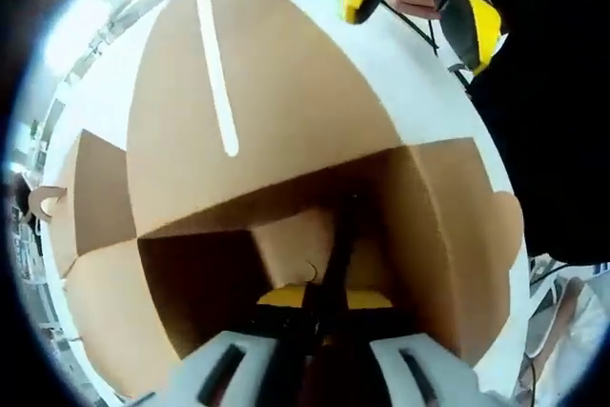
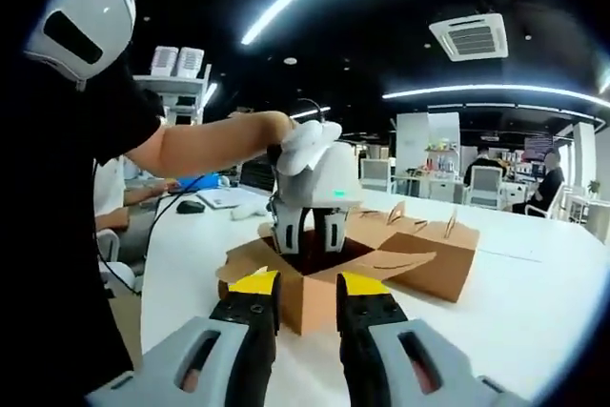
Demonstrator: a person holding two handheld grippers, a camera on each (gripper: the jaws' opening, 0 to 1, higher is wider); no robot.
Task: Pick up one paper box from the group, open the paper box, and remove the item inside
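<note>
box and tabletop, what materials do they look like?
Box: brown cardboard, matte; raw tan inside walls and folded flaps with cut tabs suggest it. A white strip on one panel, maybe tape or a label. Table: smooth white top, slight sheen, likely laminate, though that is a guess.

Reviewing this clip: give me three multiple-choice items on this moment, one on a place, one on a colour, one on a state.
1. Where is the left tongs?
A. Reaching down into the open paper box
B. Lying flat on the table
C. Raised near the ceiling lights

2. What colour are the right tongs tips?
A. Red
B. Yellow
C. Green

3. How do the box flaps stand?
A. Taped shut
B. Folded open
C. Torn off

Answers: 1 A, the jaws dip inside the box; 2 B, yellow pads show; 3 B, flaps are spread outward.
</note>
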